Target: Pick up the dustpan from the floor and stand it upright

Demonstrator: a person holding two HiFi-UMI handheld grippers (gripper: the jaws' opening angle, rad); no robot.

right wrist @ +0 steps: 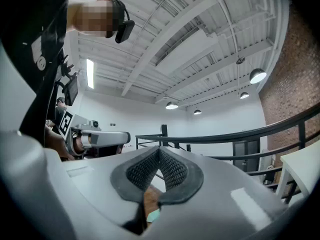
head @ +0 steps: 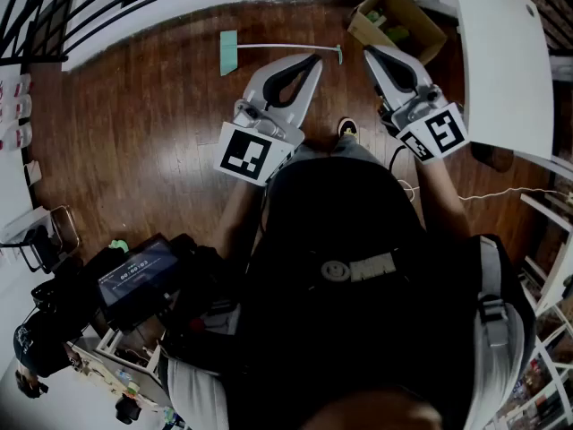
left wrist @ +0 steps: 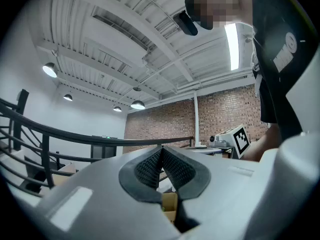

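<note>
Near the body, holding left gripper (head: pixel 312 61) and right gripper (head: pixel 369 54) pressed together, empty, likely poised for the far, flat-lying dustpan (head: pixel 230 52).

Left hand-held gripper (head: pixel 313 59), right hand-held gripper (head: pixel 368 52): level, closed, empty.

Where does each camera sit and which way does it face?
Head view: on the person's head, steeply down at dustpan, left gripper, right gripper, own torso.
Left gripper view: on that gripper, forward along shut jaws toward brick wall; torso at right.
Right gripper view: likewise, toward white wall; torso at left.
Shared: both gripper views show the railing and the other gripper.
</note>
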